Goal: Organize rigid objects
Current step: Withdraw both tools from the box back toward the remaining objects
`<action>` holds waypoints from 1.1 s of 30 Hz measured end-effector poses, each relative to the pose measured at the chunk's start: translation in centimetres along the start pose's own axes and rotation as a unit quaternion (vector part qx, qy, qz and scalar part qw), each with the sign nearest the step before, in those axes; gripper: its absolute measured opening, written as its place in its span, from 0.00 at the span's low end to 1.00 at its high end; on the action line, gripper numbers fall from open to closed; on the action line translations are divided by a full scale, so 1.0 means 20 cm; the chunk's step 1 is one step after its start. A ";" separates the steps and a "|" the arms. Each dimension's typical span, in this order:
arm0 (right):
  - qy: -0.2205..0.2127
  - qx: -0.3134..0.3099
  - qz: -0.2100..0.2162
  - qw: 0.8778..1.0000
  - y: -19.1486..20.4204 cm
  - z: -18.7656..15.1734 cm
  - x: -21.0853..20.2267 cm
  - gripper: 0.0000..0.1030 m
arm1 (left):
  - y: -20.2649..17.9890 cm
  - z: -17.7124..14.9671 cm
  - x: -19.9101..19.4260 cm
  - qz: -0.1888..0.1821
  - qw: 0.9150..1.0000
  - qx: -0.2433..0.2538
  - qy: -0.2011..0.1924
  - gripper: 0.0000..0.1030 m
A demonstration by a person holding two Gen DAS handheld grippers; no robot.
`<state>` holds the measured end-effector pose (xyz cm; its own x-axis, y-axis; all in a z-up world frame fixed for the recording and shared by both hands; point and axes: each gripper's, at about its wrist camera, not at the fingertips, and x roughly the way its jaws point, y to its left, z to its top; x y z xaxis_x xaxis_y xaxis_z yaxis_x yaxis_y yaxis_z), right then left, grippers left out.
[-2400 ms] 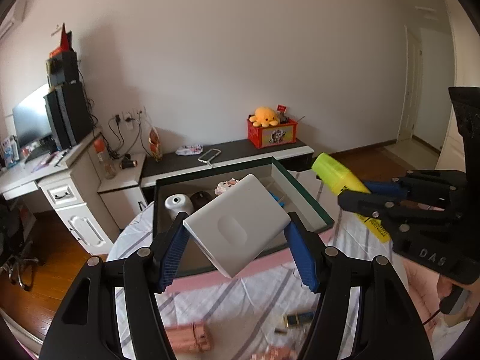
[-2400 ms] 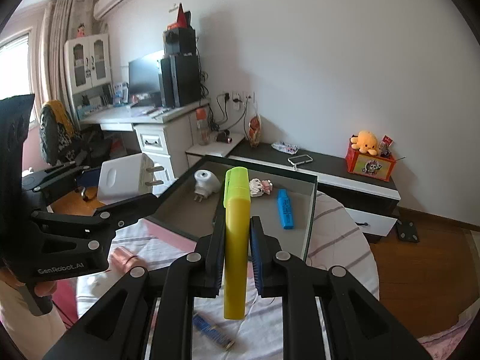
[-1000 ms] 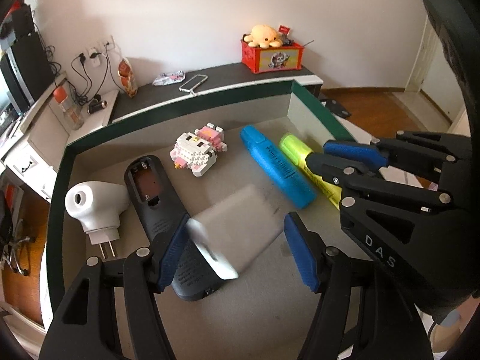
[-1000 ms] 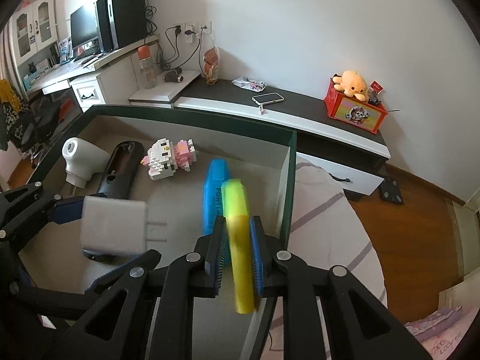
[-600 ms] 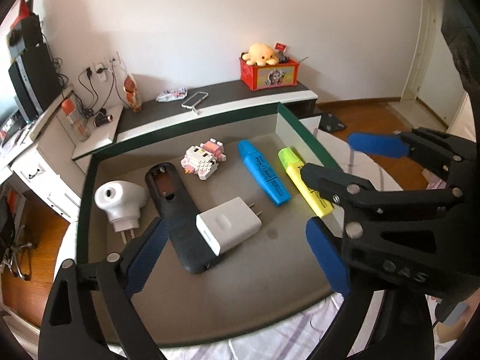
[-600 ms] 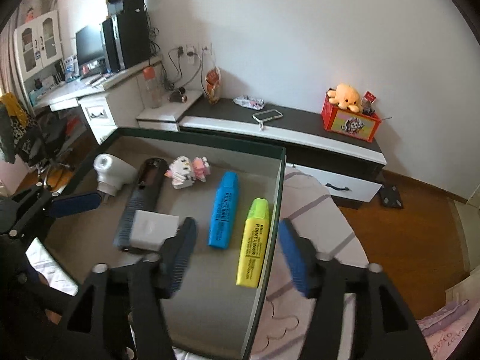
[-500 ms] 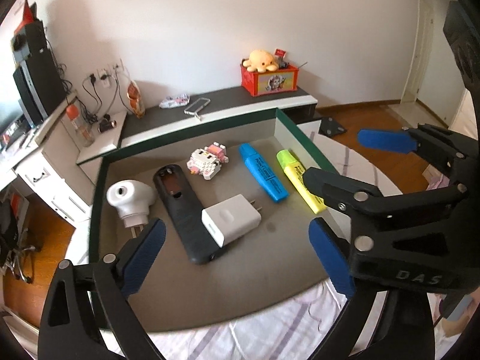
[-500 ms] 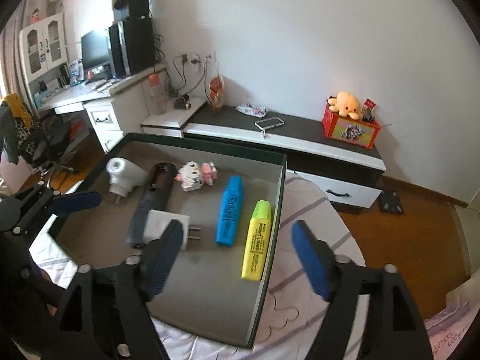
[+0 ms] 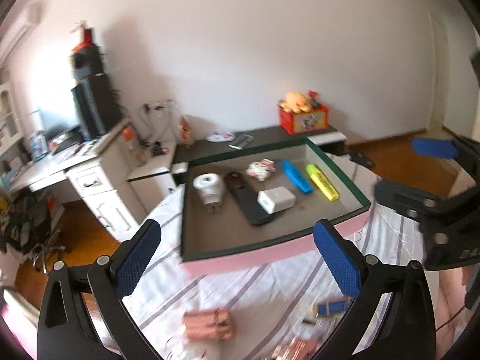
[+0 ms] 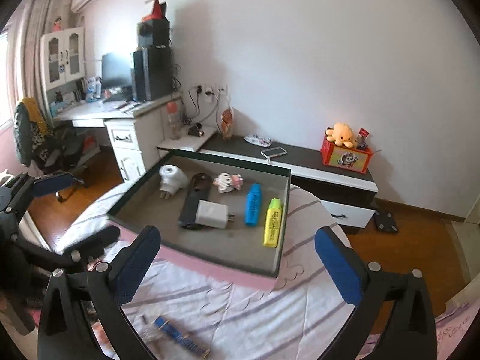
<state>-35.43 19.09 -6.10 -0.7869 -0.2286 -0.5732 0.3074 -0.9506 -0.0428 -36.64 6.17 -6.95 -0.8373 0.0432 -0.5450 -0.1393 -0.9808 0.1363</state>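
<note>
Your left gripper [image 9: 237, 258] is spreading to its widest with nothing between the blue pads, and your right gripper [image 10: 237, 262] is opening just the same, empty, low in its frame. Both loads are down: the white charger [image 10: 212, 210] you carried a moment ago now lies mid-tray, leaning on the black remote [image 10: 194, 201], and the yellow highlighter [image 10: 272, 222] rests beside the blue highlighter [image 10: 253, 200] along the right wall of the tray [image 10: 280, 240]. Further back in the tray sit the white plug adapter [image 10: 169, 177] and the little block figure [image 10: 227, 182]. You've pulled both grippers back and up since the drop, so the whole tray sits centre frame on the striped bed [image 10: 240, 309]. That's two more pieces organised. Still loose on the bed: a pink block piece [image 9: 208, 324] at the bottom of the left view, and a blue item [image 10: 180, 337] bottom centre of the right. Those look like your next picks.
</note>
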 end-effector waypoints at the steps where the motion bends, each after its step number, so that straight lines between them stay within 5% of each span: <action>1: -0.003 -0.002 -0.001 1.000 0.01 -0.02 -0.03 1.00 | 0.02 -0.02 -0.05 0.004 1.000 -0.006 -0.006 1.00; 19: -0.072 0.035 -0.022 0.997 0.21 -0.37 -0.57 1.00 | 0.18 -0.44 -0.69 0.002 0.995 -0.040 -0.088 1.00; 33: -0.063 0.023 -0.007 0.998 0.32 -0.47 -0.63 1.00 | 0.18 -0.58 -0.80 0.056 0.995 -0.027 -0.081 1.00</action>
<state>-18.57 17.88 -6.80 -0.8527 -0.2377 -0.4652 0.2736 -0.9618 -0.0102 -17.64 -0.23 -7.23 -0.9210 -0.0406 -0.3874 -0.0156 -0.9899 0.1408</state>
